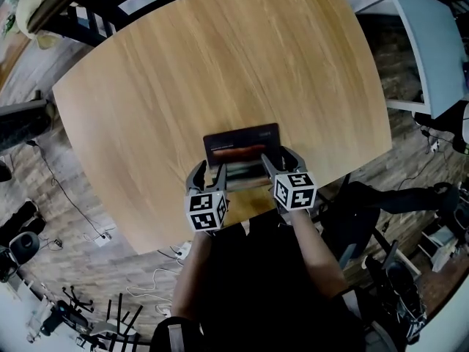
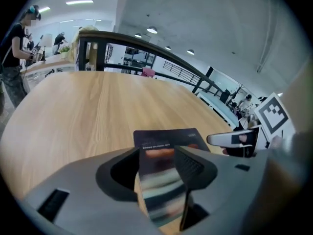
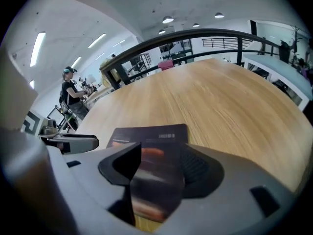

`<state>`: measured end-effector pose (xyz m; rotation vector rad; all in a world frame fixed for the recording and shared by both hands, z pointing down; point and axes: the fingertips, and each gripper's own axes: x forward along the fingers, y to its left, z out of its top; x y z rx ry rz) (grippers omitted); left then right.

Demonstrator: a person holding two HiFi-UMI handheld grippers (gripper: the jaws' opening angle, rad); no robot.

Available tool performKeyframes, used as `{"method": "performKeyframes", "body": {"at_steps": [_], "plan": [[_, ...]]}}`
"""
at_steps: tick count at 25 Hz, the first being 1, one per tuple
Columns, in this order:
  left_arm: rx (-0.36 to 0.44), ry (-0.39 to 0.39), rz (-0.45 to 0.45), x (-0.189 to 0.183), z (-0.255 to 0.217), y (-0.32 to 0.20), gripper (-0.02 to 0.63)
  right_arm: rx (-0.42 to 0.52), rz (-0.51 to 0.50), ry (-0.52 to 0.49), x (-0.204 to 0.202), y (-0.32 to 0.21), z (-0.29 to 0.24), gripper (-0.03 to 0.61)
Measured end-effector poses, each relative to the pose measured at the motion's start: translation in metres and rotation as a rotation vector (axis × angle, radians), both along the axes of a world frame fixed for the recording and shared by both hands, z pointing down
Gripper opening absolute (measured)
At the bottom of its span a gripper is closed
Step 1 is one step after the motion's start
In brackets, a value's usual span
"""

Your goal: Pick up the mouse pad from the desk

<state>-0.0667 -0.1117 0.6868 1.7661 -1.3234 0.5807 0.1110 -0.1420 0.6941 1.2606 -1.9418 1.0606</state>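
Observation:
A dark rectangular mouse pad [image 1: 242,147] with a reddish picture lies flat on the wooden desk [image 1: 220,64], close to its near edge. Both grippers sit side by side at the pad's near edge. The left gripper [image 1: 207,174] stands open, and in its own view the pad [image 2: 166,137] shows between its jaws [image 2: 157,155] without either pad pressing on it. My right gripper [image 1: 282,161] is open as well, with the mouse pad [image 3: 151,132] in the gap of its jaws [image 3: 160,153]. Each gripper view shows the other gripper's finger beside it.
The desk's near edge runs just under the grippers. A dark railing [image 2: 146,45] borders the far side of the desk. A white table [image 1: 429,46] stands to the right. Cables [image 1: 73,196] and chair bases lie on the floor at the left. A person [image 2: 14,58] stands far off.

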Motion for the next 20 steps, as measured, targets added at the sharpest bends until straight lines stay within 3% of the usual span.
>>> {"method": "performKeyframes", "body": {"at_steps": [11, 20], "plan": [[-0.102, 0.01, -0.001, 0.001, 0.037, -0.001, 0.244, -0.098, 0.032, 0.081, 0.018, 0.002, 0.036, 0.247], [-0.121, 0.033, -0.005, 0.008, 0.04, 0.002, 0.264, -0.121, -0.006, 0.121, 0.013, 0.004, 0.04, 0.25]]}}
